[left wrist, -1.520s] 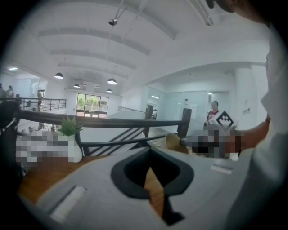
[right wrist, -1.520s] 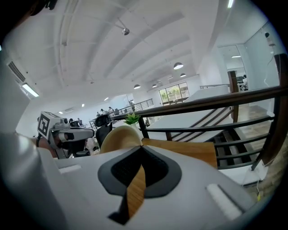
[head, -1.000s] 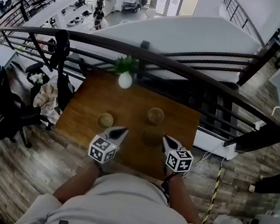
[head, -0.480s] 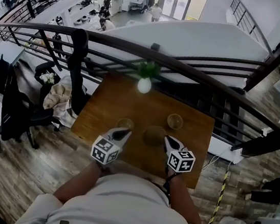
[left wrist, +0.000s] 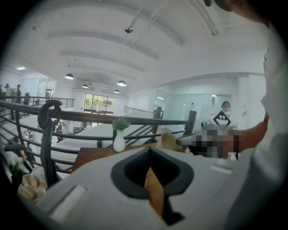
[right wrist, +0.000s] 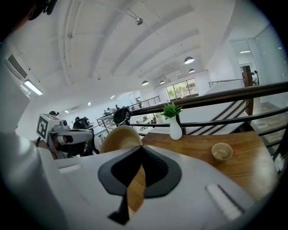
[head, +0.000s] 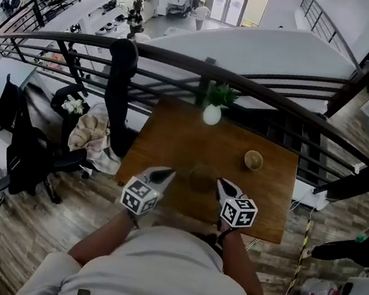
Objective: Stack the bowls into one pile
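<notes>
Our right gripper [head: 221,182], pinching the rim of the large bowl [head: 202,178], has carried it leftward across the table [head: 172,135], apparently over a now-hidden small bowl, ready for a first stacking, while our left gripper [head: 166,172] stays pressed together, empty.

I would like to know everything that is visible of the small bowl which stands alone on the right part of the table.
The small bowl is round and pale beige, plain and smooth; whether ceramic or plastic I cannot tell. It stands upright, mouth up, and its inside looks empty. It sits on the right part of the wooden table, apart from the white vase. Only the table touches it.
</notes>
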